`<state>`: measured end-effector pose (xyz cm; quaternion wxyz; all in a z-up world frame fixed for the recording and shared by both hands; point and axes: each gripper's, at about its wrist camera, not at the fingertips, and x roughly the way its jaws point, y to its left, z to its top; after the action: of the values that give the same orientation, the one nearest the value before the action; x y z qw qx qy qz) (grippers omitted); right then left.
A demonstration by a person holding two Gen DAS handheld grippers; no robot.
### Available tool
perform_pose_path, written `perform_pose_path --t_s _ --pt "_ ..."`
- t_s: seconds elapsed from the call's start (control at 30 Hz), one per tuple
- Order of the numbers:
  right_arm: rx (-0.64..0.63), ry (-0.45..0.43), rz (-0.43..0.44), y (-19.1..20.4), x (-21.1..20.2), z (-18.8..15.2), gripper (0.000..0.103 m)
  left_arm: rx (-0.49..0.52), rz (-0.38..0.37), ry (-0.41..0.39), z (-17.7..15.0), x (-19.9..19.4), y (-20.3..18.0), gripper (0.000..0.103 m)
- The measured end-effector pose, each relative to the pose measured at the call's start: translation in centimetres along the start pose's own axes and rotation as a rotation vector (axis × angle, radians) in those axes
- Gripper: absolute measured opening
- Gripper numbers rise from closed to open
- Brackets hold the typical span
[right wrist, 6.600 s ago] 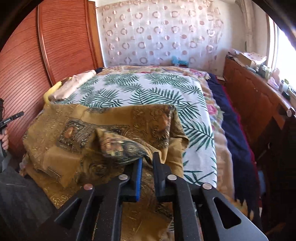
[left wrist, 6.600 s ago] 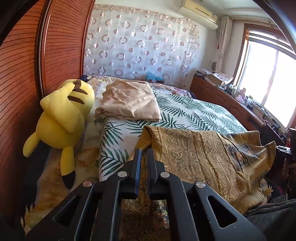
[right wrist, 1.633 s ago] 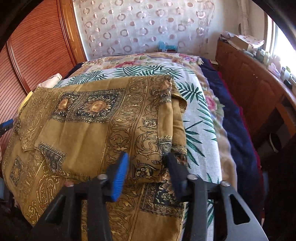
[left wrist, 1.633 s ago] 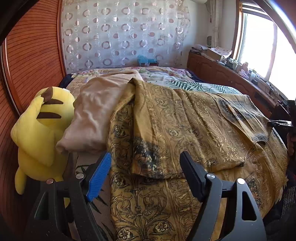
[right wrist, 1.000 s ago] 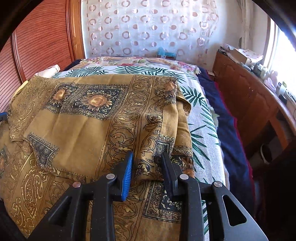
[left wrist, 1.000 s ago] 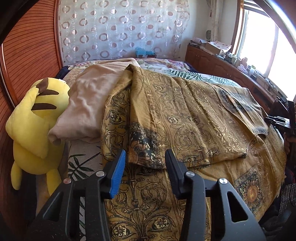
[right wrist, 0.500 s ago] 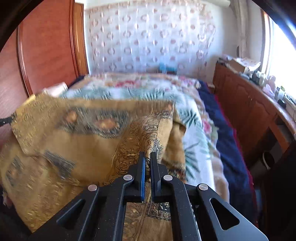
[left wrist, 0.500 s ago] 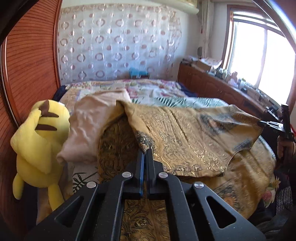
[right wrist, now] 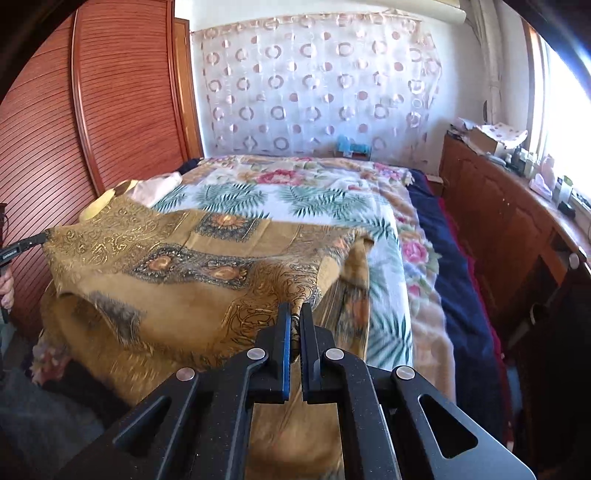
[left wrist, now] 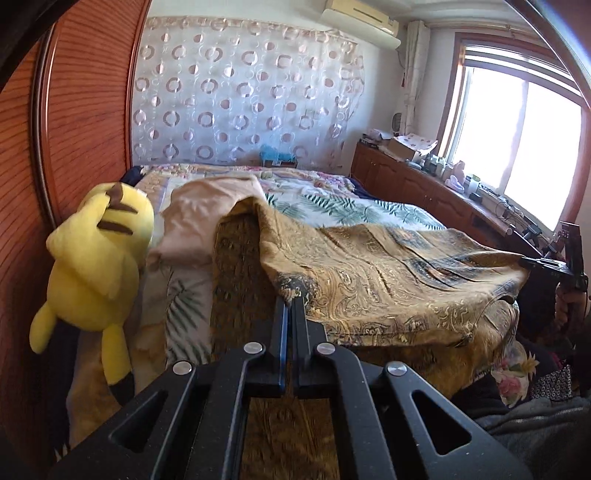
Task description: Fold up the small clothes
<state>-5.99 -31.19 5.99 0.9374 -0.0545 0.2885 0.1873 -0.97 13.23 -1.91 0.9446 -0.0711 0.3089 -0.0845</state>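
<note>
Now the mustard-gold cloth (left wrist: 388, 273) with dark paisley scrolls and flower medallions hangs taut above the bed (right wrist: 295, 199), pinched at its 7 o'clock corner by the left gripper (left wrist: 290, 301) and at 5 o'clock by the right gripper (right wrist: 294, 314), both jaws clamped on fabric, no writing legible.

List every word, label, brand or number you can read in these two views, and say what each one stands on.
None can be read.
Air conditioner: any badge on its front is too small to read.
Boxes and bottles on the wooden cabinet: any labels are too small and washed out by the window light.
Gold patterned cloth: ornament only, no lettering.
</note>
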Motion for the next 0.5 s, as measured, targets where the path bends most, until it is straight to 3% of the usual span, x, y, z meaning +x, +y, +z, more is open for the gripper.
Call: perform_pose_path --t_s 0.27,0.5 --pt "-0.036 0.081 0.013 1.7 -3.4 -2.9 0.004 -0.020 0.017 0.061 -2.6 -0.3 -0.1 0.003" --pt "-0.017 0.154 0.015 1.6 -1.9 -3.2 0.004 -0.017 0.046 0.157 -5.3 1.6 0.0 0.003"
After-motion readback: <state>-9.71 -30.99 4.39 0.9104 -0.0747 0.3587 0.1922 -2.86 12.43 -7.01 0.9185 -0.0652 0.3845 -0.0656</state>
